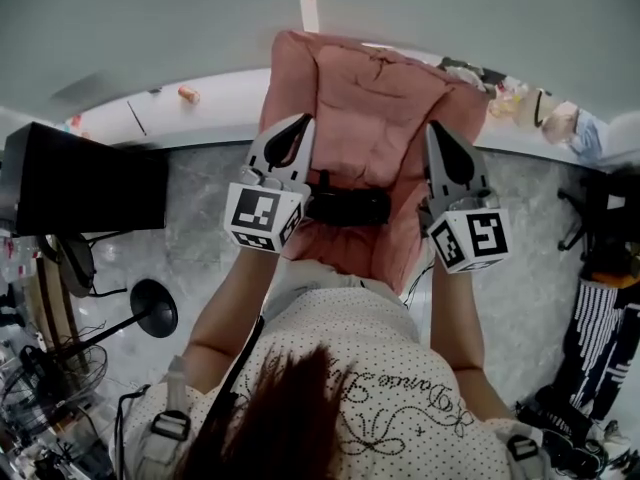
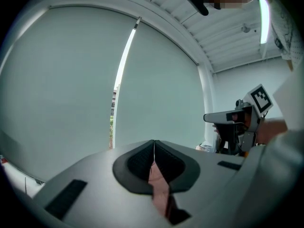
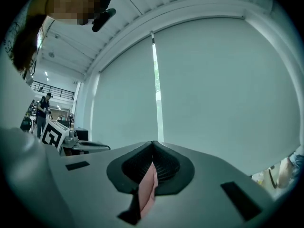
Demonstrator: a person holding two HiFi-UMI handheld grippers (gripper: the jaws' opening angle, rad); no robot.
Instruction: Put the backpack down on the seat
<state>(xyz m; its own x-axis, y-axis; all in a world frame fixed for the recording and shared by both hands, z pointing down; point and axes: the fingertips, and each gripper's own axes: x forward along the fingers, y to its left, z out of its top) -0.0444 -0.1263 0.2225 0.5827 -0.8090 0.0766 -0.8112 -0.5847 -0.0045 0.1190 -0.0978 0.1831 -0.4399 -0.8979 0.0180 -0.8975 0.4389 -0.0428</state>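
Observation:
The pink backpack point(image 1: 370, 138) hangs in the air in front of the person in the head view, a black handle point(image 1: 345, 206) across its near side. My left gripper point(image 1: 290, 136) is shut on its left edge and my right gripper point(image 1: 442, 140) on its right edge. In the left gripper view, a fold of pink fabric point(image 2: 159, 186) is pinched between the closed jaws of the left gripper point(image 2: 154, 144). In the right gripper view, pink fabric point(image 3: 149, 189) is likewise clamped in the right gripper point(image 3: 152, 146). I cannot make out a seat in any view.
Below lies a grey marbled floor point(image 1: 200, 228). A black box point(image 1: 85, 178) and a round black stand base point(image 1: 153, 308) are at the left. A white ledge point(image 1: 200, 103) runs along the wall with large window blinds point(image 3: 213, 80). Clutter lines the right edge point(image 1: 600, 338).

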